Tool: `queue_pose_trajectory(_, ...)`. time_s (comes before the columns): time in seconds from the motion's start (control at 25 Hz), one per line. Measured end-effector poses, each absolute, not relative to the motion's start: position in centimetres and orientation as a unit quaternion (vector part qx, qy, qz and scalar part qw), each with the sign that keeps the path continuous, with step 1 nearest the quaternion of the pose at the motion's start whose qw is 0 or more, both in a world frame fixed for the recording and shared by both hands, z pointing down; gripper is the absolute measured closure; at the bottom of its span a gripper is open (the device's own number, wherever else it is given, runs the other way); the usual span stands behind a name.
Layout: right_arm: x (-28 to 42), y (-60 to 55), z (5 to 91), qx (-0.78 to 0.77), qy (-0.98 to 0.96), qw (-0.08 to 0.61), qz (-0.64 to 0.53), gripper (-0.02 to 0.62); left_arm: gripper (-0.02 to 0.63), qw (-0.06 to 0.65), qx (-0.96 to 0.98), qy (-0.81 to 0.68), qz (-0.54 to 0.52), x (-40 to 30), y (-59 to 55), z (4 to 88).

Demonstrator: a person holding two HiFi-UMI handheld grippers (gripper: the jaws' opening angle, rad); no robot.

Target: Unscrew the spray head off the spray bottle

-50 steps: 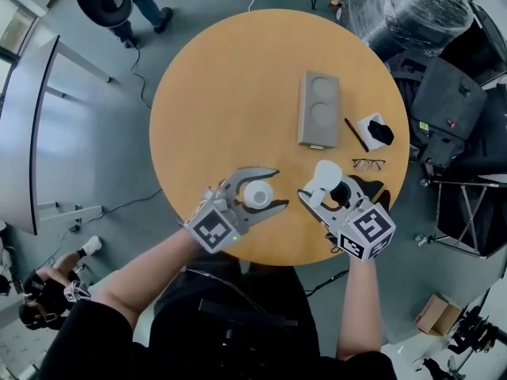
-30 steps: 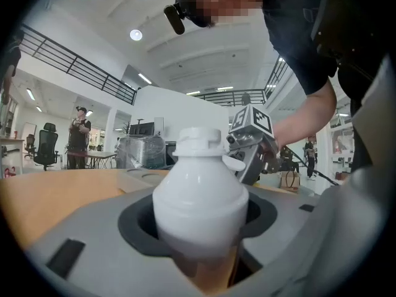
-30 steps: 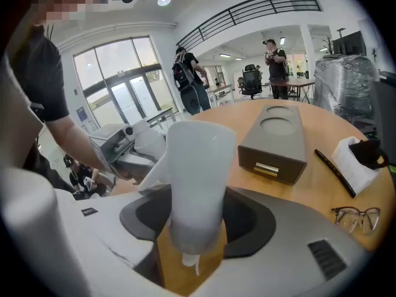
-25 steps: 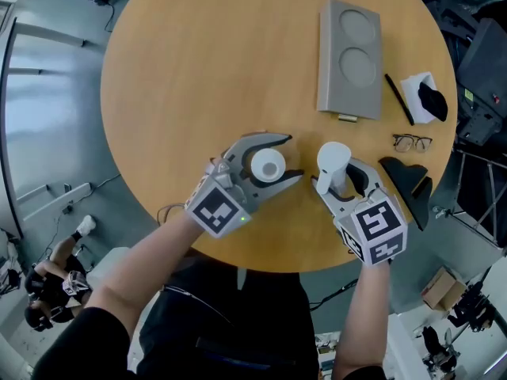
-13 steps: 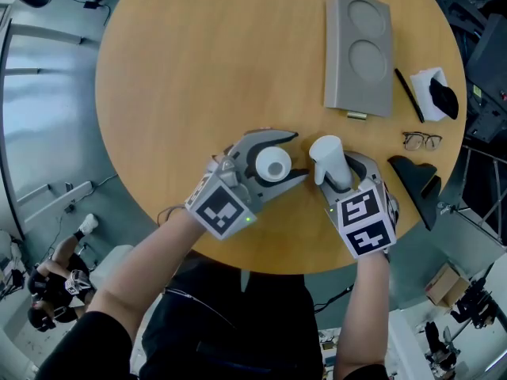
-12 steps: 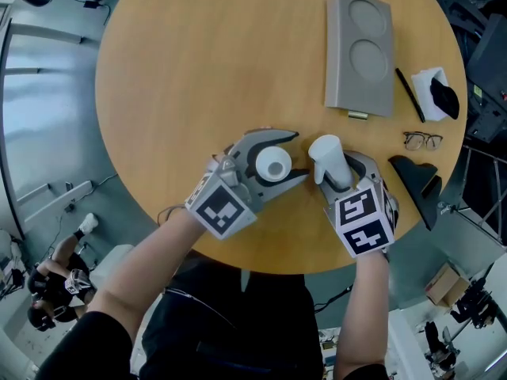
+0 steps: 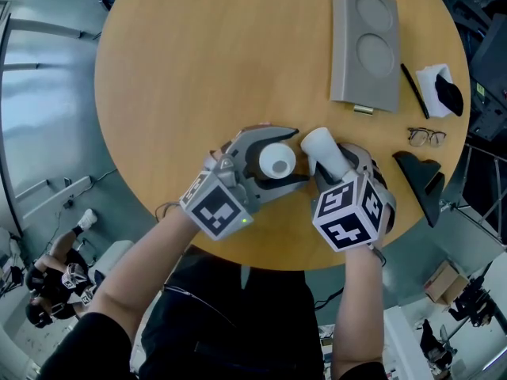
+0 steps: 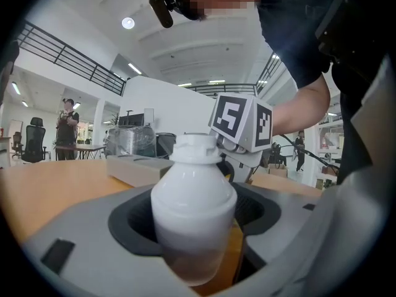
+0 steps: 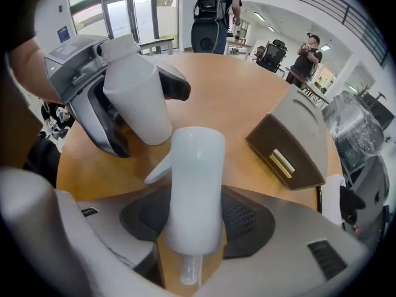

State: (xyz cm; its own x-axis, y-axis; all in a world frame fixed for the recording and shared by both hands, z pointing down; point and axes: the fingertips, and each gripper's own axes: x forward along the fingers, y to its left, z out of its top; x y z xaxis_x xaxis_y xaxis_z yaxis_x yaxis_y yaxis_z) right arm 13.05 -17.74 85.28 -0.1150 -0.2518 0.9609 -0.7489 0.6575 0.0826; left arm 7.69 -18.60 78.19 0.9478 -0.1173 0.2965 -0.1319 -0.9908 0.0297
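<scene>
Now separated: the spray head (image 7: pixel 319 146) and the spray bottle (image 7: pixel 277 162) sit just beside each other near the front edge of the round wooden table (image 7: pixel 206 62).

Your right gripper (image 9: pixel 195 228) is clamped on the spray head. Its pads press both sides of the white body, and a short clear stub shows at the head's base. Over the last second this gripper has tipped from a shallow slant to pointing steeply down. That has brought the head lower and closer to the bottle.

Your left gripper (image 8: pixel 195 228) has just been opening its jaws. The bottle stands upright between them with its bare threaded neck uppermost. The pads no longer appear to press on its sides, so read it as released. It seems to rest on the tabletop, though its foot is hidden.

Both changes point the same way. The unscrewing itself looks complete, and you are letting go of the bottle while lowering the head. What likely remains is to set the head down on bare wood. Keep it away from the unheld bottle, which a nudge could tip.

The grey block with two round recesses (image 7: pixel 366 46) lies well apart and plays no part.
</scene>
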Motion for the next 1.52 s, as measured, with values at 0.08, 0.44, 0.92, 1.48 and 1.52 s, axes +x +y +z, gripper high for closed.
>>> queue_pose_trajectory(0.08,12.6,-17.8,85.2,0.352,-0.715,0.562,0.220,0.336,0.259,0.023,0.986,-0.067,0.150,7.3,-18.5,78.2)
queue_pose_trajectory(0.44,10.7,-17.8,84.8,0.345,-0.720,0.556,0.233,0.336,0.259,0.035,0.985,-0.082,0.148,5.8,-18.3,77.3)
queue_pose_trajectory(0.92,10.7,-16.5,79.2,0.358,-0.723,0.551,0.212,0.279,0.258,0.033,0.980,-0.103,0.166,3.5,-17.5,74.0)
queue_pose_trajectory(1.48,5.5,-13.4,65.4,0.358,-0.819,0.404,0.196,0.279,0.253,0.064,0.974,-0.176,0.128,-1.9,-15.4,59.8)
queue_pose_trajectory(1.52,5.1,-13.1,64.4,0.356,-0.824,0.389,0.207,0.279,0.253,0.074,0.973,-0.173,0.132,-2.1,-15.0,58.9)
